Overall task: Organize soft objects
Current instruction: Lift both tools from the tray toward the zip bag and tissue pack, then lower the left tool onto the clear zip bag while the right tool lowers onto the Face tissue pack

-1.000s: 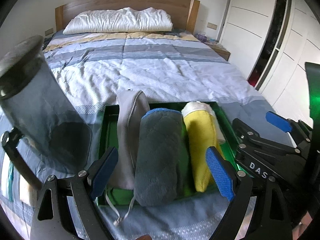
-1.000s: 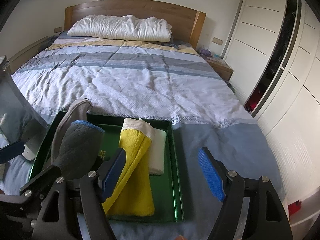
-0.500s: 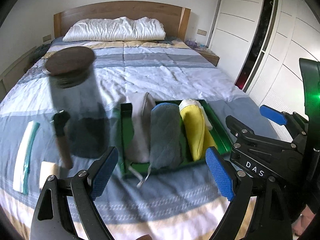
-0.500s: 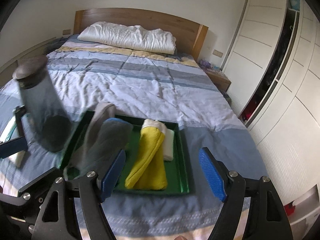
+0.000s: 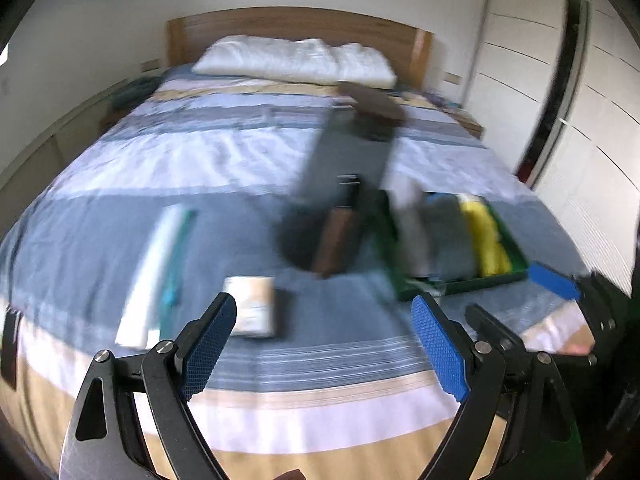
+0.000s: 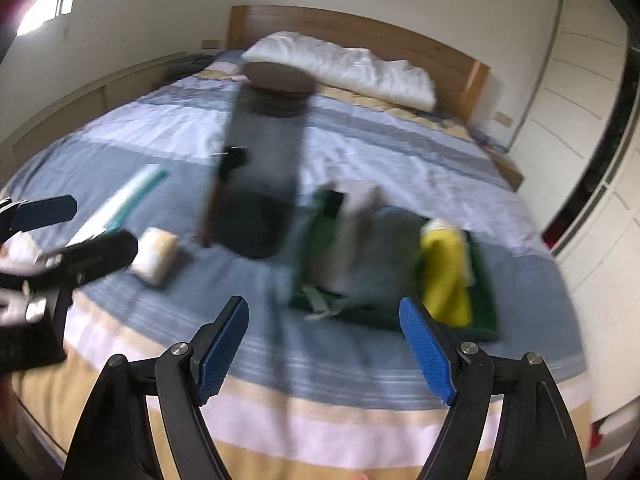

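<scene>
Green tray (image 6: 486, 320), four o'clock on bed: grey (image 6: 384, 256) and yellow (image 6: 446, 276) rolled cloths, soft, light; pinch mid-roll. Left gripper (image 5: 324, 344), right gripper (image 6: 326, 350): jaws apart, empty.

Green tray (image 6: 486, 312) on the striped bedspread, holding four rolled cloths side by side: pale grey (image 6: 352, 236), dark grey (image 6: 384, 256), yellow (image 6: 444, 276) and, at the far edge, white (image 6: 466, 258). Outlines are motion-blurred.
</scene>
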Demonstrator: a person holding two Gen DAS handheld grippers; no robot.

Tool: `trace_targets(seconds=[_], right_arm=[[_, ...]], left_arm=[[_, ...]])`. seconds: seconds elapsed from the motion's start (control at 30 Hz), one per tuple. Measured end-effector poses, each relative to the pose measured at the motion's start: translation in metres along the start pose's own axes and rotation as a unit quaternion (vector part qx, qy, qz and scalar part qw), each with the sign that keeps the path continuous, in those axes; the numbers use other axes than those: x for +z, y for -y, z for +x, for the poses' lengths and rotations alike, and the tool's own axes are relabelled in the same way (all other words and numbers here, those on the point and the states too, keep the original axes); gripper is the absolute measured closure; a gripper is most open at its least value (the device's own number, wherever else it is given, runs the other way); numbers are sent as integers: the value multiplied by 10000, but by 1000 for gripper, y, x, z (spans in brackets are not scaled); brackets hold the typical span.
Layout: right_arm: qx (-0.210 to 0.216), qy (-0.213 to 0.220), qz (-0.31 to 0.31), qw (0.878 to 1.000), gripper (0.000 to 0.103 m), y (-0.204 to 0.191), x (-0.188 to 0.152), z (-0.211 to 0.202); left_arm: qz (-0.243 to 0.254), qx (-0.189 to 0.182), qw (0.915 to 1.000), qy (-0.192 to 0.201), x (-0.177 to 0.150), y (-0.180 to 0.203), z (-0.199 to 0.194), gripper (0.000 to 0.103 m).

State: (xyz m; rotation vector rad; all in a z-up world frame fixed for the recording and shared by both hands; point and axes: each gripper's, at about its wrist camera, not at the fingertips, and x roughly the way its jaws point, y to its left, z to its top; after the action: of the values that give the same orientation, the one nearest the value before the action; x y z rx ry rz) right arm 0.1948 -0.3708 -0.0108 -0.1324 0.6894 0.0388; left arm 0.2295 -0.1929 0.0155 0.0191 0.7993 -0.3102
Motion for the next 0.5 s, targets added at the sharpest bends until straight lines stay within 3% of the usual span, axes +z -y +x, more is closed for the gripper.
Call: trace_targets(seconds=[0.3,0.5], right_arm=[[535,-384,22,9978,24,-103,21,41],[684,-747,252,9945,24,-137,38,99]], left_arm=[[-622,827,9943,-259,-6,-136,38,17],[-621,982,9916,-569,-5,-180,91,17]])
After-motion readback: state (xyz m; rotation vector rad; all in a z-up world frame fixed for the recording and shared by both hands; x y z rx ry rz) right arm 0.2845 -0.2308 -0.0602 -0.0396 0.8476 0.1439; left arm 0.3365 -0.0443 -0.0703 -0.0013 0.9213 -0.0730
